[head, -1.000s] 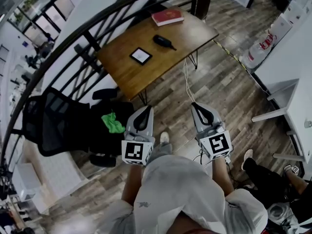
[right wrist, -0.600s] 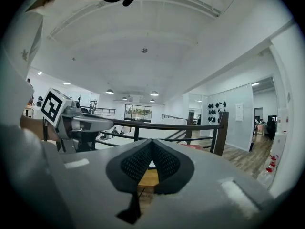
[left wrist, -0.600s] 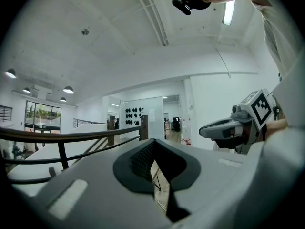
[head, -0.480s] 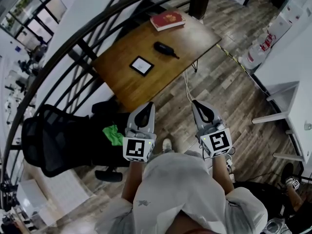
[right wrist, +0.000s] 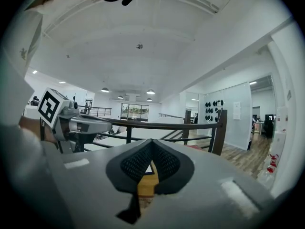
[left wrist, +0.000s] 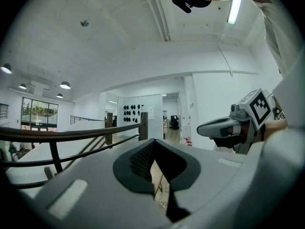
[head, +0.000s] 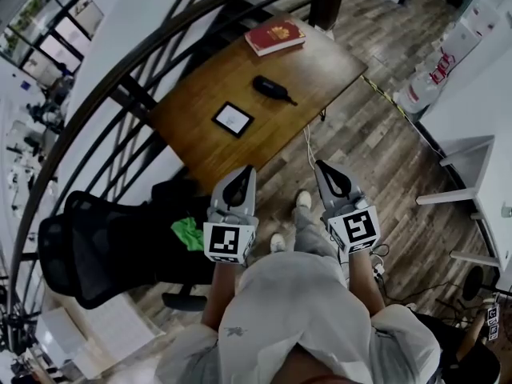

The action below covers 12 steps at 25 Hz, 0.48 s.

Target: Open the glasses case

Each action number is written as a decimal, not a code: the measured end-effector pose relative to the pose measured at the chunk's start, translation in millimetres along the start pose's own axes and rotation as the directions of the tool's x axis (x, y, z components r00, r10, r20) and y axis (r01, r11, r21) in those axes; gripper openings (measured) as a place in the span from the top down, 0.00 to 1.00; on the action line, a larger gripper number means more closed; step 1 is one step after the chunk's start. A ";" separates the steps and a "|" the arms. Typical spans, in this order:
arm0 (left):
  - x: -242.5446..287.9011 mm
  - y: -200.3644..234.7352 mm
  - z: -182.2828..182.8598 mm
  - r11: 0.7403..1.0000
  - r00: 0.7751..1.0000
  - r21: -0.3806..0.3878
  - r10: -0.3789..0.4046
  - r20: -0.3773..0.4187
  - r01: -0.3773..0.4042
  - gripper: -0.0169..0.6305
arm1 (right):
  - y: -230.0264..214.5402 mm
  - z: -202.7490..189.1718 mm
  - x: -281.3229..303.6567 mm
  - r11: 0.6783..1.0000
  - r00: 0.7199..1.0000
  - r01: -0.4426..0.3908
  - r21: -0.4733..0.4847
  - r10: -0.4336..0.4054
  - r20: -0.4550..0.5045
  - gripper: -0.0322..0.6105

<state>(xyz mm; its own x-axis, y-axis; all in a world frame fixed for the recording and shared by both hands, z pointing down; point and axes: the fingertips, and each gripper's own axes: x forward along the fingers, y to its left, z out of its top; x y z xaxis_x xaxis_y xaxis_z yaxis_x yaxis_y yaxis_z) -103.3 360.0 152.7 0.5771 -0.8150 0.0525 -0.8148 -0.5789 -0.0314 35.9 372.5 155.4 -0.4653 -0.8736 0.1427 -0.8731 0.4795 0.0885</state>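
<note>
- Left tool (head: 240, 171): jaws together, nothing between them.
- Right tool (head: 323, 167): jaws together, also empty.
- I see both tools side by side over the wooden floor, short of the desk (head: 200, 94).
- Glasses case (head: 270, 89) lies on the desk between a red book (head: 274, 36) and a dark-framed square (head: 233, 119), well apart from both tools.

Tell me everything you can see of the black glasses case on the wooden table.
The black oblong glasses case lies flat on the brown wooden table, near its middle, slanting across the top. It looks smooth, dark and rounded, apparently closed, with a thin dark tail at its right end. It sits between the red book and the dark-framed white square card, apart from both. Only the table touches it.
</note>
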 end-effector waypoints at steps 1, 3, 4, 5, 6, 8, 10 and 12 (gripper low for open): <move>5.9 2.9 -0.7 1.000 1.000 -0.001 0.000 -0.002 0.000 0.94 | -4.3 -0.1 5.6 1.000 1.000 0.000 0.000 0.000 -0.001 0.94; 17.9 8.6 -1.3 1.000 1.000 0.000 0.004 -0.004 -0.004 0.94 | -13.2 0.4 16.9 1.000 1.000 -0.001 -0.001 0.001 -0.002 0.94; 24.3 11.1 -1.2 1.000 1.000 0.001 0.007 -0.005 -0.007 0.94 | -18.0 0.8 22.7 1.000 1.000 -0.003 -0.001 0.003 -0.001 0.94; 31.0 13.4 -0.9 1.000 1.000 0.002 0.009 -0.005 -0.009 0.94 | -23.1 1.1 28.4 1.000 1.000 -0.006 0.000 0.006 0.001 0.94; 38.1 15.3 -0.6 1.000 1.000 0.004 0.011 -0.006 -0.011 0.94 | -28.5 1.0 34.1 1.000 1.000 -0.010 0.003 0.010 0.004 0.94; 53.6 19.3 0.3 1.000 1.000 0.010 0.016 -0.009 -0.016 0.94 | -38.9 0.0 46.1 1.000 1.000 -0.025 0.007 0.025 0.004 0.94; 70.7 23.7 1.2 1.000 1.000 0.016 0.024 -0.017 -0.024 0.94 | -49.3 -1.3 59.5 0.999 0.999 -0.044 0.008 0.044 -0.003 0.94; 87.9 28.4 1.4 0.999 0.999 0.018 0.034 -0.029 -0.033 0.94 | -60.4 -1.0 73.4 0.998 0.998 -0.064 0.010 0.064 -0.009 0.94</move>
<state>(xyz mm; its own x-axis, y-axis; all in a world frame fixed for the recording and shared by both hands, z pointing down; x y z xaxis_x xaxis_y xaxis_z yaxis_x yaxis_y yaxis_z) -75.6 271.9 155.0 0.5475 -0.8329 0.0808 -0.8323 -0.5520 -0.0508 54.6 279.5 161.6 -0.5186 -0.8404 0.1573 -0.8432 0.5332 0.0690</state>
